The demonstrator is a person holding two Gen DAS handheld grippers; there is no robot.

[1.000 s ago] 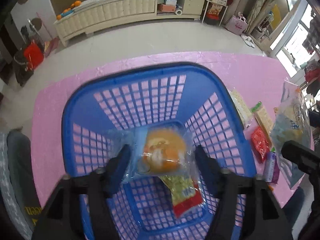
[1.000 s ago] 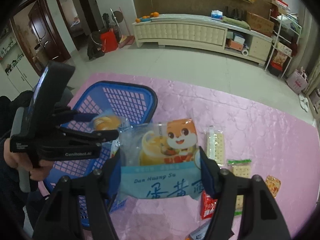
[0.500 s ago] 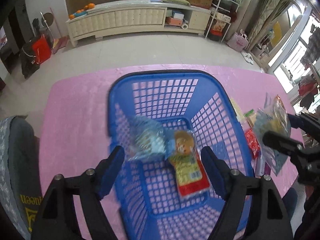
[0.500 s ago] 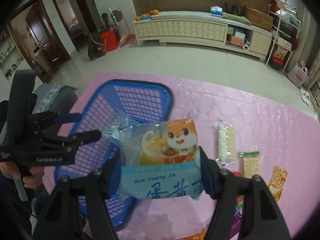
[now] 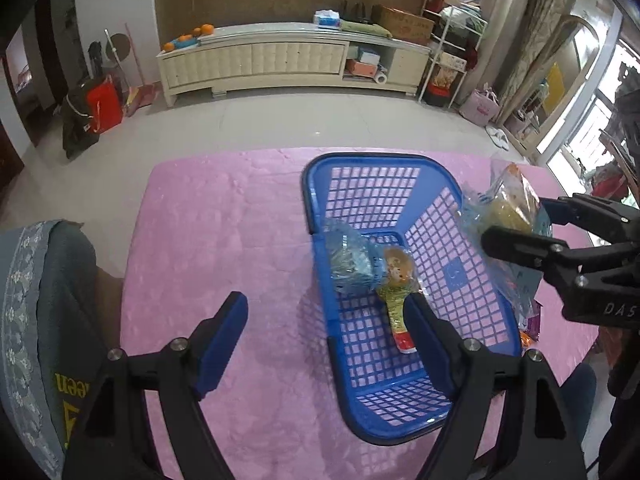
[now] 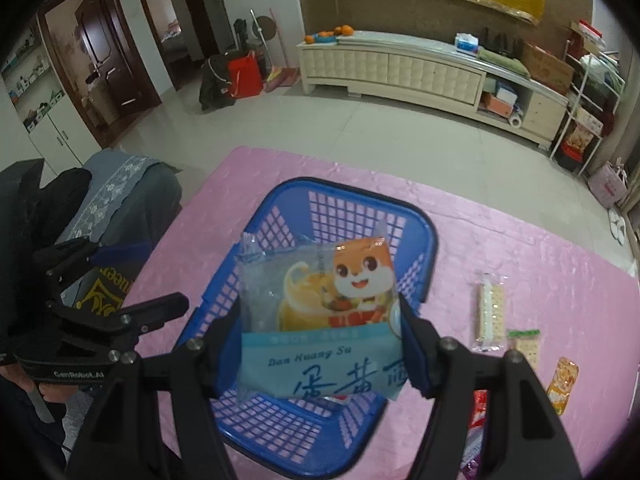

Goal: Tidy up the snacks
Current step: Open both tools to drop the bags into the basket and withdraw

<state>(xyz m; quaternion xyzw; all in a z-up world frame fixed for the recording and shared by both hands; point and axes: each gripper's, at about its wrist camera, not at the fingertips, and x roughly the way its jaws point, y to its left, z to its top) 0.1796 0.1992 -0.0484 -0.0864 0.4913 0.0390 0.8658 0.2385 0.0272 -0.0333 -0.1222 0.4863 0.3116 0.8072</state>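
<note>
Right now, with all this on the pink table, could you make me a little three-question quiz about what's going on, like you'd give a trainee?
1. True or false: the left tongs are clamped on a snack.
2. Which item do the right tongs hold?
A. a cracker pack
B. the clear-and-blue packet with a cartoon fox
C. an orange
3. Fill in: the packets already sorted lie inside the ____ basket.

Key
1. False: nothing sits between them; they hang open over the pink tablecloth beside the basket.
2. B
3. Blue; two packets lie on its floor.
</note>
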